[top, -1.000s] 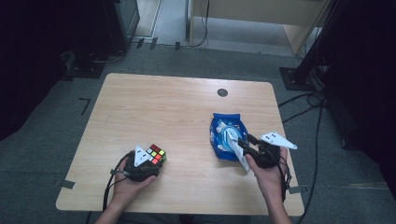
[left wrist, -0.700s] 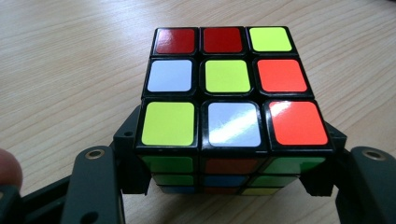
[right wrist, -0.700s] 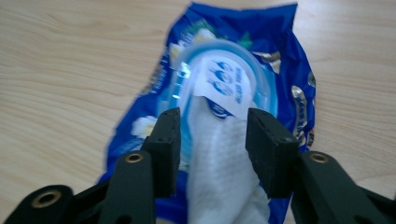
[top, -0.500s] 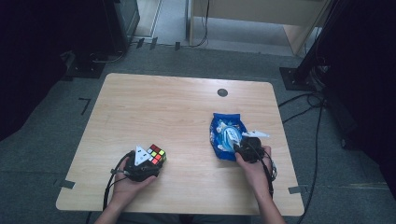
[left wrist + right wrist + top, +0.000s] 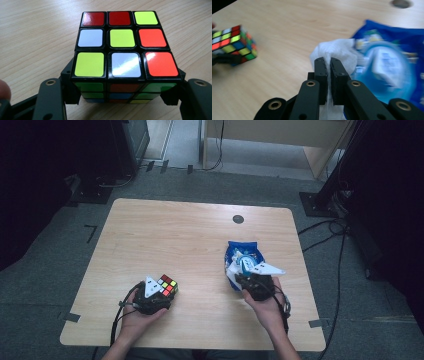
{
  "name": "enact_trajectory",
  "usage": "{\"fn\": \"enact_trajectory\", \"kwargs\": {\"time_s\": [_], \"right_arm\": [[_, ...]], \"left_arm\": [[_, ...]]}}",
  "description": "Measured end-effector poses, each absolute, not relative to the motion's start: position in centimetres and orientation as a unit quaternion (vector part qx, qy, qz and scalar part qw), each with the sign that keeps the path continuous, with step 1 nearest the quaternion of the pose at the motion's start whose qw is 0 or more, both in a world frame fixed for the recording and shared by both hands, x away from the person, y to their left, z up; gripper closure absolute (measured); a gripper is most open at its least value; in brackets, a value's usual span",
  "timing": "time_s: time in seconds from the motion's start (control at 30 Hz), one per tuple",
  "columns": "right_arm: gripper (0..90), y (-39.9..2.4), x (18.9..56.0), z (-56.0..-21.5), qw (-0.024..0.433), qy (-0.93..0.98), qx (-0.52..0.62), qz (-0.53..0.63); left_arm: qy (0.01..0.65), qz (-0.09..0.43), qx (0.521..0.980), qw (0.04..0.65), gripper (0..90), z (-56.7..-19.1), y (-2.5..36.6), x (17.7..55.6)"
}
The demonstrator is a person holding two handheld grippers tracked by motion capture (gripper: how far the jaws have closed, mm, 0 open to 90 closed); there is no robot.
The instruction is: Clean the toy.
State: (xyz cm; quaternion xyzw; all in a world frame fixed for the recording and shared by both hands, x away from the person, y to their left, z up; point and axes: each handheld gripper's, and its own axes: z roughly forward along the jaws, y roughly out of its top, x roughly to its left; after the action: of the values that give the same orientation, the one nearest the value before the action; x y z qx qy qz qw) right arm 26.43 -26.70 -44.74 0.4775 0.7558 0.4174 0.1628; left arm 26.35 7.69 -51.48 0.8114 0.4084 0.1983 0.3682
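Note:
A scrambled Rubik's cube [image 5: 122,47] rests on the wooden table [image 5: 190,240] near its front left. My left gripper [image 5: 122,93] is shut on it, one jaw pressing each side of its lower layers. In the high view the cube [image 5: 167,285] pokes out beyond the left gripper [image 5: 159,292]. My right gripper [image 5: 329,62] has just been closing and is shut on a crumpled white wipe [image 5: 337,50] beside a blue wipe pack [image 5: 387,67]. From above, the right gripper [image 5: 243,276] sits at the near edge of the blue pack [image 5: 242,251], with the wipe [image 5: 231,272] bunched at its left.
A round dark grommet [image 5: 238,219] is set into the table's far side. Bare wood lies between the two hands and toward the back. The cube [image 5: 233,42] is off to the left in the right gripper view. Cables [image 5: 340,250] trail on the floor at the right.
My right gripper has shifted left and slightly down at the pack's near edge, and its jaws have closed on the white wipe. The left gripper and the cube have stayed put.

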Motion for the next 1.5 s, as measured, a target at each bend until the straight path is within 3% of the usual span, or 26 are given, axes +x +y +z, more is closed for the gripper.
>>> {"fn": "enact_trajectory", "kwargs": {"time_s": [0.3, 0.53, 0.7, 0.77, 0.87, 0.9, 1.0, 1.5], "right_arm": [[86.5, -21.0, 26.4, -45.8, 0.140, 0.794, 0.406, 0.430], [59.2, -19.3, 27.4, -47.2, 0.127, 0.804, 0.408, 0.414], [49.8, -18.3, 27.9, -48.0, 0.125, 0.808, 0.407, 0.408], [49.4, -17.6, 28.3, -48.9, 0.131, 0.817, 0.406, 0.388], [59.3, -17.1, 28.7, -50.1, 0.141, 0.823, 0.426, 0.349], [69.1, -17.2, 28.7, -50.4, 0.141, 0.822, 0.430, 0.346], [87.4, -17.6, 28.4, -50.5, 0.144, 0.822, 0.431, 0.344], [89.0, -19.9, 27.8, -42.8, 0.176, 0.765, 0.408, 0.466]], "left_arm": [[0.410, 0.195, 0.810, 0.371, 33.6, -51.5, 7.7, 26.4], [0.412, 0.192, 0.812, 0.366, 31.3, -51.4, 7.8, 26.5], [0.416, 0.192, 0.816, 0.353, 27.2, -51.6, 7.5, 26.6], [0.412, 0.197, 0.818, 0.350, 31.0, -51.6, 7.5, 26.5], [0.411, 0.197, 0.818, 0.351, 33.7, -51.6, 7.5, 26.5], [0.409, 0.197, 0.818, 0.352, 33.8, -51.5, 7.5, 26.4], [0.406, 0.199, 0.813, 0.367, 33.8, -51.2, 7.7, 26.3], [0.369, 0.193, 0.801, 0.430, 33.8, -46.1, 6.5, 27.9]]}}
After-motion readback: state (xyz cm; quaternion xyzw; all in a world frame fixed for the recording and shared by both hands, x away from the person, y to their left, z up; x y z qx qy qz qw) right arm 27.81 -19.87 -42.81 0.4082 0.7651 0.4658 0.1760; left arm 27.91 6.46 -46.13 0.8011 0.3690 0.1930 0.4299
